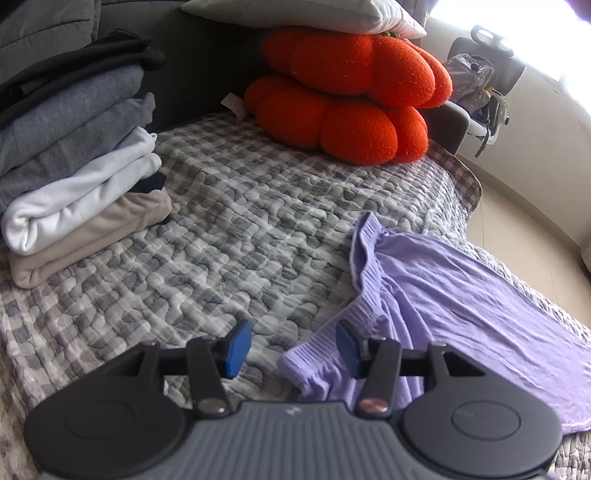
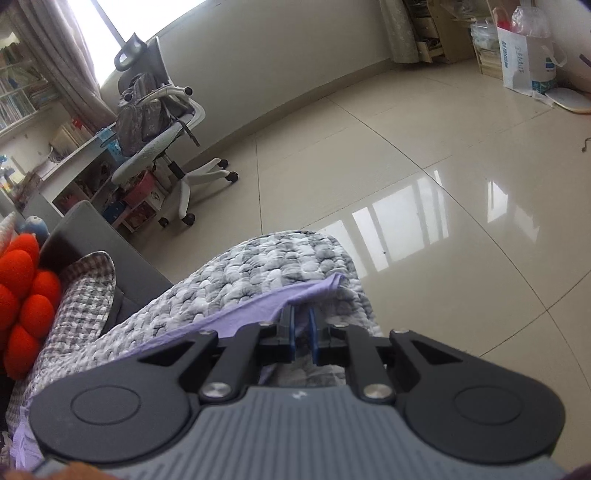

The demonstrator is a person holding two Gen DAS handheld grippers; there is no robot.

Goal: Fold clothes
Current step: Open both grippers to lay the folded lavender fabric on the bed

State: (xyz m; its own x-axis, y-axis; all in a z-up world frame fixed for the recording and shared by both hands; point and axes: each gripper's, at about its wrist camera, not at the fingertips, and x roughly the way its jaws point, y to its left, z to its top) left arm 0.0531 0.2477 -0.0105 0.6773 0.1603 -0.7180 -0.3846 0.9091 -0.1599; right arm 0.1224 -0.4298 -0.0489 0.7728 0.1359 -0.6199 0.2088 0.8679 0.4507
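Note:
A lilac garment [image 1: 443,295] lies spread on the grey checked quilt [image 1: 240,221], its ribbed waistband bunched towards me. My left gripper [image 1: 293,339] is open just above the quilt. Its right finger [image 1: 347,347] rests over the waistband, while the left finger [image 1: 236,347] is over bare quilt. In the right wrist view the garment's edge [image 2: 251,310] runs along the quilt's rim [image 2: 277,258]. My right gripper [image 2: 302,321] is shut on that edge, with lilac cloth showing between its blue pads.
A stack of folded clothes [image 1: 74,166] stands at the left. Orange puffy cushions [image 1: 351,92] under a white pillow [image 1: 303,14] sit at the back. Past the quilt's edge lie a glossy tiled floor [image 2: 424,166] and an office chair [image 2: 159,122] carrying a bag.

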